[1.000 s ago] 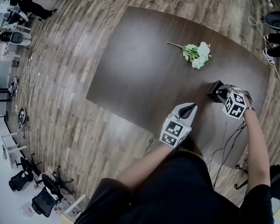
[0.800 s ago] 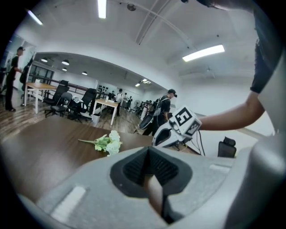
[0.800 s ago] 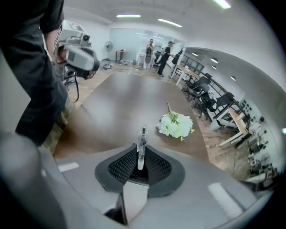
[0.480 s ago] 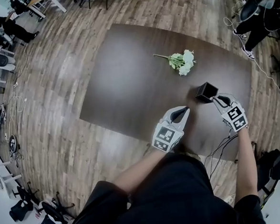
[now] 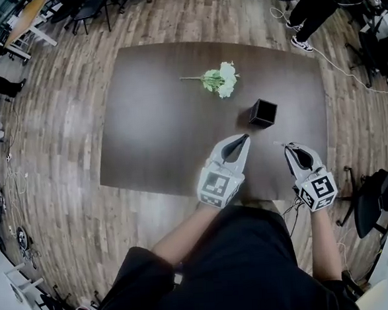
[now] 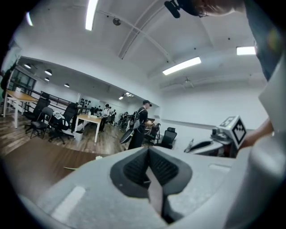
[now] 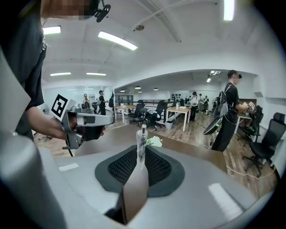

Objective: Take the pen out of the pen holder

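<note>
A clear pen (image 7: 141, 139) sticks up from between the jaws of my right gripper (image 7: 140, 154), which is shut on it. In the head view this gripper (image 5: 288, 149) hovers near the table's front right edge, apart from the black square pen holder (image 5: 262, 113). The holder stands upright on the dark brown table (image 5: 159, 133). My left gripper (image 5: 244, 139) hangs to the left of the right one, in front of the holder. Its jaws (image 6: 148, 152) are shut with nothing between them. The right gripper view also shows the left gripper (image 7: 85, 123) held level.
A bunch of white and green flowers (image 5: 219, 81) lies at the table's far middle. Cables (image 5: 297, 207) hang off the front right edge, next to a chair (image 5: 373, 205). Office chairs, desks and people (image 7: 230, 107) stand around on the wooden floor.
The right gripper has pulled back and up from the pen holder with the pen in it and has rolled. The left gripper has risen a little. The holder now stands alone.
</note>
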Motion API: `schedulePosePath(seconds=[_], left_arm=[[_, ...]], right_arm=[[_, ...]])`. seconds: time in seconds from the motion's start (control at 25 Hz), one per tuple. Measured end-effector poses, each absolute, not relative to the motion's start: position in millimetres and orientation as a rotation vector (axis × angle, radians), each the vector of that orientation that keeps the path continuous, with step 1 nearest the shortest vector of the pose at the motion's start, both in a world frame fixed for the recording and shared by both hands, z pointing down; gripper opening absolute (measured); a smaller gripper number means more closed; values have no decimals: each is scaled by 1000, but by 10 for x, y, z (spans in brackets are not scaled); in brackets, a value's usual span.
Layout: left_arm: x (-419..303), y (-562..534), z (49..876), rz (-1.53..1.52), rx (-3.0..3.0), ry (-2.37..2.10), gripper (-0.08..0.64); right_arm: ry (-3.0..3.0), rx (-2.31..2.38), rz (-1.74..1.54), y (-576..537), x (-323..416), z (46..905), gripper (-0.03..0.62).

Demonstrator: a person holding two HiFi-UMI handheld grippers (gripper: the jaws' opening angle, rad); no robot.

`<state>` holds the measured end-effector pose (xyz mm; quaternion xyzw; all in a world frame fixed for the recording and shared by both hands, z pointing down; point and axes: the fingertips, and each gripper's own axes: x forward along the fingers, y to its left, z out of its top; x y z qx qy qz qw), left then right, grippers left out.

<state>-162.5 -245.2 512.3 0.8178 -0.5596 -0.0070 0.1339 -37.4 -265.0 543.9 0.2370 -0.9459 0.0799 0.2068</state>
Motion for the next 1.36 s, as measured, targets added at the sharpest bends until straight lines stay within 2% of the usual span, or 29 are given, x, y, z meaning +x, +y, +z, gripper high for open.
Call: schedulePosePath(seconds=[0.36,0.72,1.0,1.36], left_arm=[[-775,-2231,4914,-28,2329,-1757,3],[318,-2254,5054,3,2275,-1859,3],[802,-2297,5064,3,2238,-1917,3],[1186,-2383,5079,5,2242,-1936,3]], right_arm=[[-2660,946,369,-2584,816,5254,58],[-2685,975,281,-2799,2086,5099,57],[-2729,930,260,-2794,2575,5052,57],[-2766,859,253,-2826,2826,5082,57]])
